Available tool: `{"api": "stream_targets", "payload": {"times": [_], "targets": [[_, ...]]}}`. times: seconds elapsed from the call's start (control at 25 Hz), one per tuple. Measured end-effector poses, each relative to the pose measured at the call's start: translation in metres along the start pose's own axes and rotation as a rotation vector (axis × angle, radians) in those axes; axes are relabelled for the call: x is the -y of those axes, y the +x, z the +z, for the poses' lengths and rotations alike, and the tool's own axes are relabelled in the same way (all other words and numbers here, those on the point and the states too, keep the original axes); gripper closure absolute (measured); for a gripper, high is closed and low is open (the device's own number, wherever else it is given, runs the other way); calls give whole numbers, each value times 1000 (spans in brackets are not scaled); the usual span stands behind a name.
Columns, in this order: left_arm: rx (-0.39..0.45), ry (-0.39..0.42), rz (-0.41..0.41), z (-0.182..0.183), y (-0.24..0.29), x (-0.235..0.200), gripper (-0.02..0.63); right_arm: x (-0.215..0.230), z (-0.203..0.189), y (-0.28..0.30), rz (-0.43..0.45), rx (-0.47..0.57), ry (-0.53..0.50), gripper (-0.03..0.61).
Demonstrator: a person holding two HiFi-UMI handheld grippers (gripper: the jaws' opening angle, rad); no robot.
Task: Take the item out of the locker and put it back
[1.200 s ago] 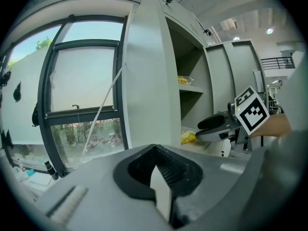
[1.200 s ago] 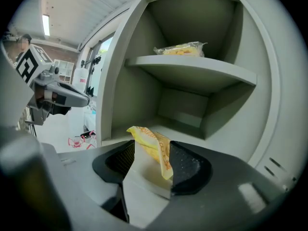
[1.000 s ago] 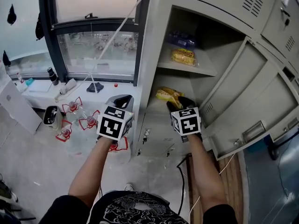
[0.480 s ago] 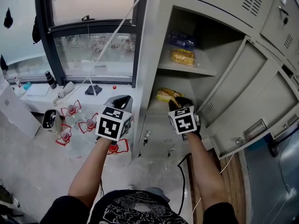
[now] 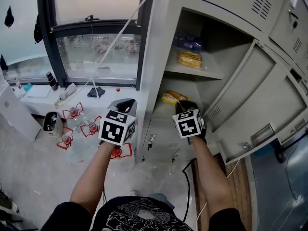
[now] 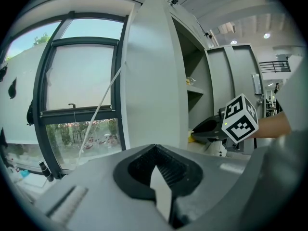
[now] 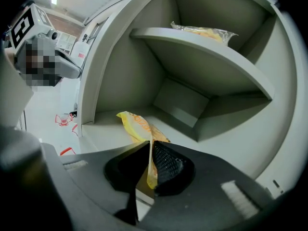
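The head camera is looking steeply down from behind the left gripper [image 5: 124, 102] and right gripper [image 5: 185, 107]. Each gripper camera is riding close behind its own jaws, facing forward. The right one is sharing the locker [image 7: 226, 129] and yellow packet [image 7: 134, 125] ahead with the head view; the left, the window [image 6: 82, 85].

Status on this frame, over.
Right tongs just closed, pinching yellow snack bag on lower locker shelf. Left tongs shut, empty, outside. Nothing blocking.

Daylight reaches you through the large dark-framed glass window [image 5: 96, 52], whose upper pane glares pale. Inside, the open grey metal locker [image 5: 156, 57] sits in soft shade. Both gripper views bow strongly, with black corners and blurred near foregrounds.
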State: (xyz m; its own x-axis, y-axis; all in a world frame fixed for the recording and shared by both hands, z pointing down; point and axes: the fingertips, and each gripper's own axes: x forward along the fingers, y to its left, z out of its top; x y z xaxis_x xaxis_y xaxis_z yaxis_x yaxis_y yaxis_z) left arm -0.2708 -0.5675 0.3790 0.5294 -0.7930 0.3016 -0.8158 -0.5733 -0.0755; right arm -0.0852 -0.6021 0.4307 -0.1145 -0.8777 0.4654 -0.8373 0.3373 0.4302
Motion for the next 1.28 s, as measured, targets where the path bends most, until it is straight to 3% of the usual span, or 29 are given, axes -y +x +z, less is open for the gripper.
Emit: {"api": "stream_targets", "payload": {"times": [0.32, 1.28], "targets": [[4, -9, -4, -1, -2, 4, 614, 2, 0, -5, -13, -1, -5, 551], [-11, -17, 5, 8, -28, 51, 614, 11, 13, -67, 2, 124, 78, 552]]}}
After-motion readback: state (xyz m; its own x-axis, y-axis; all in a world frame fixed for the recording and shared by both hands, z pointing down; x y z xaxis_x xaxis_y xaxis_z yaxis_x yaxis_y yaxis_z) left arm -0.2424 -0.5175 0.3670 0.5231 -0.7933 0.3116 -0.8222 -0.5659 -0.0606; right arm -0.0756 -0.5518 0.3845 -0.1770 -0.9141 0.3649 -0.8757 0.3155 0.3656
